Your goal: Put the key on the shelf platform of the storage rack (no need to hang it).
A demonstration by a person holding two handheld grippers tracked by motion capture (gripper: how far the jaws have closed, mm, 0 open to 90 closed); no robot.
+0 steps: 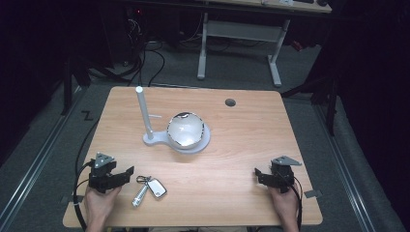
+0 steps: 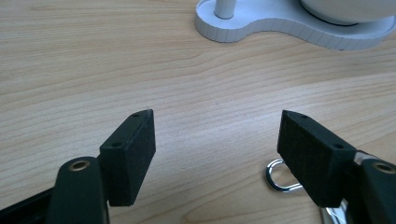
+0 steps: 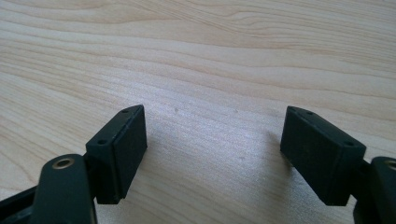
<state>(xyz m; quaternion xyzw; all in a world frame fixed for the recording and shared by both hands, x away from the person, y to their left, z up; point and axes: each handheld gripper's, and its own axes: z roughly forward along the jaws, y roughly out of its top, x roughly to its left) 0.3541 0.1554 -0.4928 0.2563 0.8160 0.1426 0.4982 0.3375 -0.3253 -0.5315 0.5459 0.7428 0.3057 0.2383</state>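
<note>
Left tool wide open, empty, beside silver keyring with small metal flashlight and grey tag, lower left of frame.
Swing right, straddle ring low on wooden surface, close gently; right tool open, empty, idle lower right.

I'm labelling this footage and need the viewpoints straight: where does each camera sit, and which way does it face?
High view: above the person's edge of the table, facing forward and down; both hands with the left gripper and right gripper enter at the bottom.
Left gripper view: rides on the left gripper, low over the wood, facing the white stand; open jaws show.
Right gripper view: rides on the right gripper, facing bare tabletop; open jaws show.
Shared: high and left gripper views both show the stand and the keyring.
</note>
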